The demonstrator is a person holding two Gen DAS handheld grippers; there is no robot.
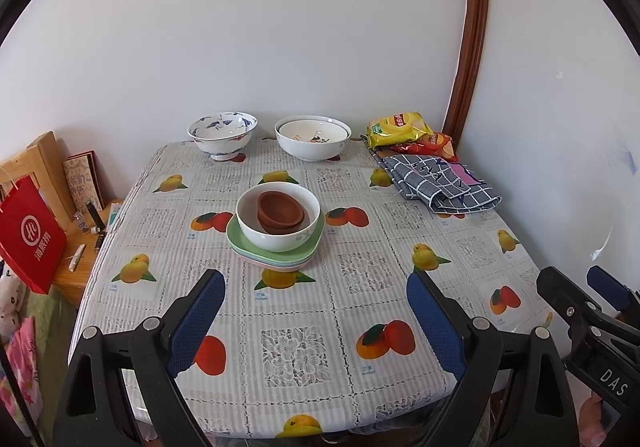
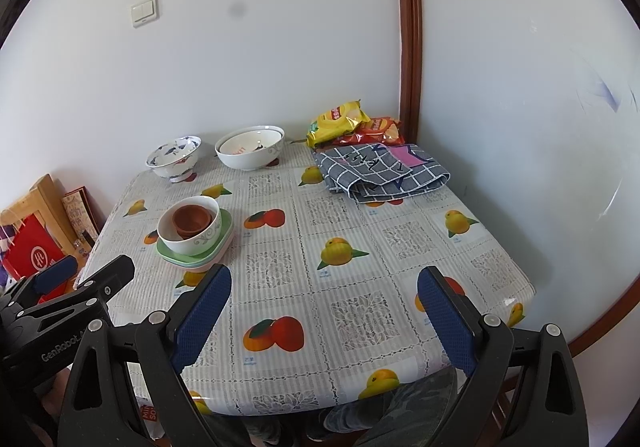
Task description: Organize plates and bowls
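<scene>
A white bowl (image 1: pixel 280 229) (image 2: pixel 190 233) holding two nested brown bowls (image 1: pixel 280 213) (image 2: pixel 192 221) sits on a stack of pastel plates (image 1: pixel 276 257) (image 2: pixel 196 257) mid-table. Against the wall stand a blue-patterned white bowl (image 1: pixel 222 135) (image 2: pixel 174 157) and white bowls (image 1: pixel 313 137) (image 2: pixel 250 147) nested in one another. My left gripper (image 1: pixel 316 287) hangs open over the near table, short of the plate stack, nothing between its fingers. My right gripper (image 2: pixel 325 283) is open too, empty, over the near right of the table. Each gripper shows at the edge of the other's view.
A fruit-print cloth covers the table (image 1: pixel 304 327) (image 2: pixel 360 311). A folded checked cloth (image 1: pixel 436 183) (image 2: pixel 380 171) and snack bags (image 1: pixel 400 129) (image 2: pixel 340 119) lie at the far right corner. A red paper bag (image 1: pixel 30 235) and a wooden stand (image 1: pixel 44 163) are off the left edge.
</scene>
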